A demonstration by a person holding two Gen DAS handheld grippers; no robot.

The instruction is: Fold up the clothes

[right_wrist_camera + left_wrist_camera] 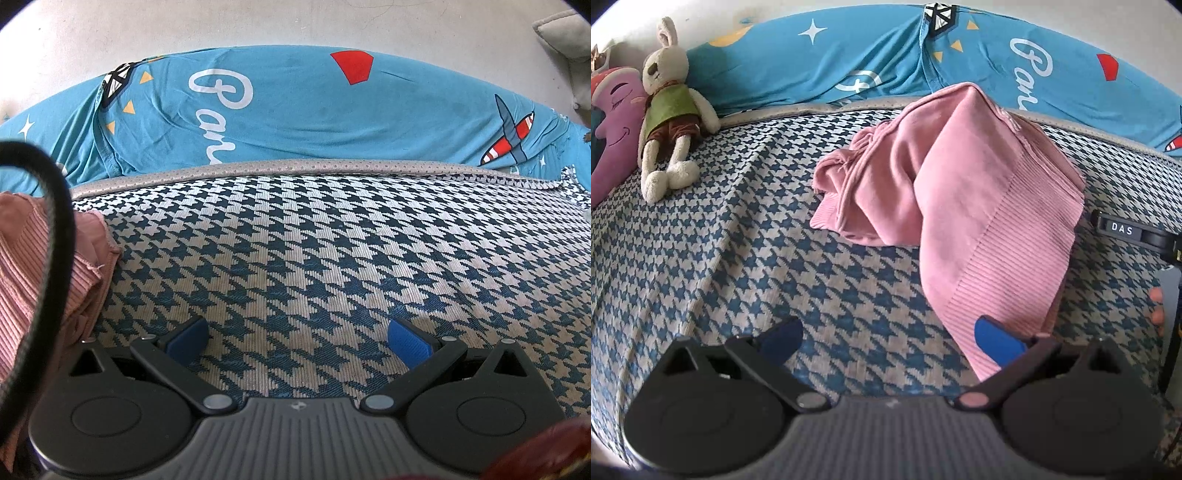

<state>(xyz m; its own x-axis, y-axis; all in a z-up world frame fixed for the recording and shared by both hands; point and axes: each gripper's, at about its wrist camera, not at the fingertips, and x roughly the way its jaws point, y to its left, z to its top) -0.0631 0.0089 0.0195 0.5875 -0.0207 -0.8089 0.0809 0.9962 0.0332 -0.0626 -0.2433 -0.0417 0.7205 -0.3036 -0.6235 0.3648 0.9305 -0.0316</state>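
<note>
Left wrist view shows the left gripper (888,338) spread wide, its two blue-padded fingers (997,338) pinching nothing; the right-hand pad sits in front of the ribbed hem of one crumpled pink knitted sweater (945,173). That sweater lies heaped on the blue-and-white houndstooth bed cover (738,236). Further off to the left lie one beige plush rabbit in a green vest (670,110) and one purple moon-shaped cushion (615,122). One turquoise printed quilt (871,59) runs along the far edge. Right wrist view has the right gripper (297,339) equally spread over bare cover, the sweater at its left.
</note>
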